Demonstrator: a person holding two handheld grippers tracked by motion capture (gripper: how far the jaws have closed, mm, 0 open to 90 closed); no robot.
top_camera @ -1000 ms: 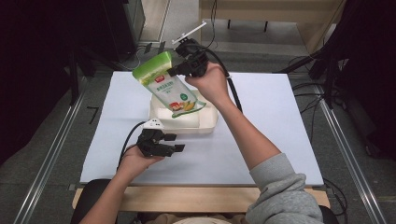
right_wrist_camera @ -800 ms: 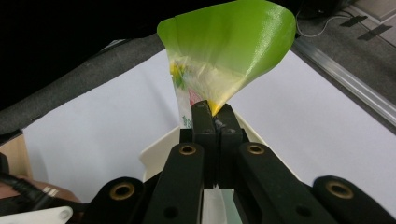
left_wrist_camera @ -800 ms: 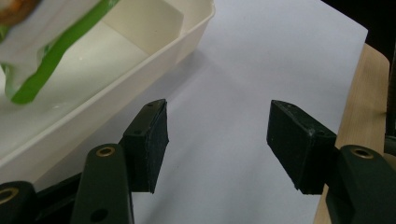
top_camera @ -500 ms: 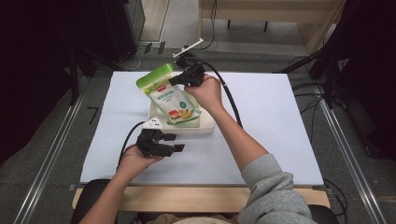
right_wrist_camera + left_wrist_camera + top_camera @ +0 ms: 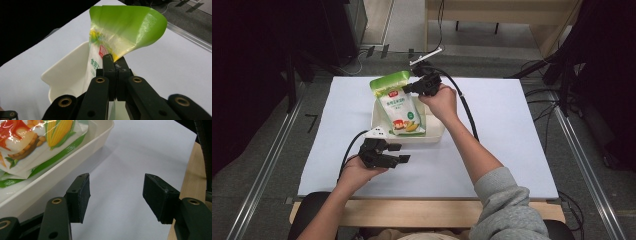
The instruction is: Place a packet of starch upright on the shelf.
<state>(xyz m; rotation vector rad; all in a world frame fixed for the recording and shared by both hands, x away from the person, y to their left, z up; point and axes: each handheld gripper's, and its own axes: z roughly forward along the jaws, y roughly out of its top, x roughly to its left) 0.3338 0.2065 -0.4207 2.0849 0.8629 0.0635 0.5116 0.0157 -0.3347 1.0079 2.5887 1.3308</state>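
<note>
While your right tool (image 5: pixel 408 89) pinches the glossy green-topped corn-starch pouch (image 5: pixel 399 107) by its upper edge, its long axis hangs down into the shallow white plastic tray (image 5: pixel 434 131); your spread left tool (image 5: pixel 399 153) waits just beside the tray's near rim.

Right gripper (image 5: pixel 408 89) reaches out past the tray (image 5: pixel 432 134), jaws clamped; left gripper (image 5: pixel 399 152) rests just before it, jaws apart.
</note>
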